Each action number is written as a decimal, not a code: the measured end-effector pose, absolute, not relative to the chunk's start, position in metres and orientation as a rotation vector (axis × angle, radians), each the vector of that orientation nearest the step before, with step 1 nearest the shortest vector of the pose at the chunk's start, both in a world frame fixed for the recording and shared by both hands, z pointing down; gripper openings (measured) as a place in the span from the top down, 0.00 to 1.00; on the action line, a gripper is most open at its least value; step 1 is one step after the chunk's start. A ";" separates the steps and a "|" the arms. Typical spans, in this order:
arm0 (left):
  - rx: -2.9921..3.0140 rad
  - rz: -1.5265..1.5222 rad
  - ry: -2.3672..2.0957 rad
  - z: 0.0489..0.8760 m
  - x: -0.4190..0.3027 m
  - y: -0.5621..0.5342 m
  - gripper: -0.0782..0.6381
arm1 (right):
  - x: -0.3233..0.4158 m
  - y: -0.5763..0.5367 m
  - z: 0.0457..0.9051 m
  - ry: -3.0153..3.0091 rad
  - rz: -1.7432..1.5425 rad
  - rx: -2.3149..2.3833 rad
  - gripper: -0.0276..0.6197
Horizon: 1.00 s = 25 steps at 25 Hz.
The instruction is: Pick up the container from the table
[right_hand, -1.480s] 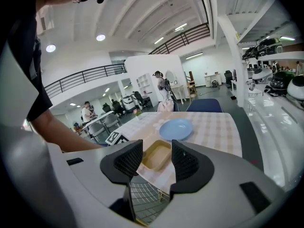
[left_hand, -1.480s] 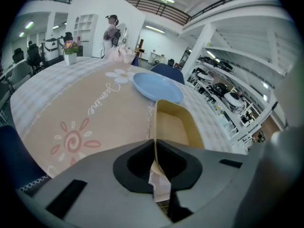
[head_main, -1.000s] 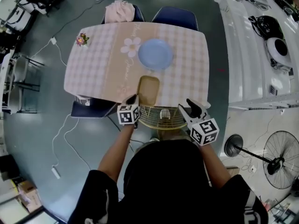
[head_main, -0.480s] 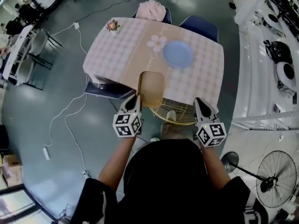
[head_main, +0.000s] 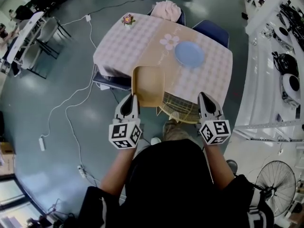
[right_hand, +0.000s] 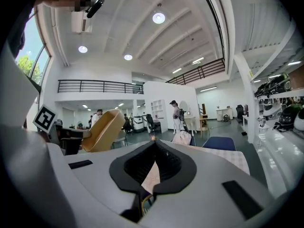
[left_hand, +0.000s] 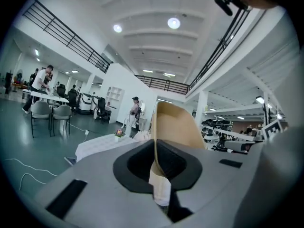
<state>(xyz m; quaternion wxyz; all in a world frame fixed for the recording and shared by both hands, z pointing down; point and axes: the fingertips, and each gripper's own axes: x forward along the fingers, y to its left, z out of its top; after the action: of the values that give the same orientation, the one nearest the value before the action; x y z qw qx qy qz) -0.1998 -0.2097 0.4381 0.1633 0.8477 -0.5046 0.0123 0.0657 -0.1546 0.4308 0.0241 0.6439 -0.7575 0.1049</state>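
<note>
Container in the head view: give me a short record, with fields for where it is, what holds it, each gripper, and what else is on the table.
container: tan, tray-like container, tilted in the air by the near edge of the table
held by: left gripper, jaws shut on its rim
right gripper: right gripper, jaws together, nothing between them
on table: blue plate, small flower pot, wire basket at the near edge
task state: container is up off the table
</note>
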 end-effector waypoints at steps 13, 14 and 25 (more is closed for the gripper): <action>2.385 -0.044 -1.423 0.443 -0.197 -0.192 0.87 | 0.056 -0.137 0.424 -2.272 0.256 1.987 0.96; 2.385 -0.048 -1.420 0.443 -0.196 -0.192 0.87 | 0.058 -0.138 0.423 -2.265 0.257 2.002 0.96; 2.357 -0.075 -1.422 0.455 -0.183 -0.208 0.87 | 0.070 -0.151 0.429 -2.244 0.242 1.971 0.96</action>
<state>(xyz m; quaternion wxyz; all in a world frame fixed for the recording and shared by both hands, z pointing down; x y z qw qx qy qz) -0.1834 -0.2079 0.4549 0.1927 0.8399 -0.5068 -0.0266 0.0698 -0.1508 0.4287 0.0724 0.6560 -0.7469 0.0806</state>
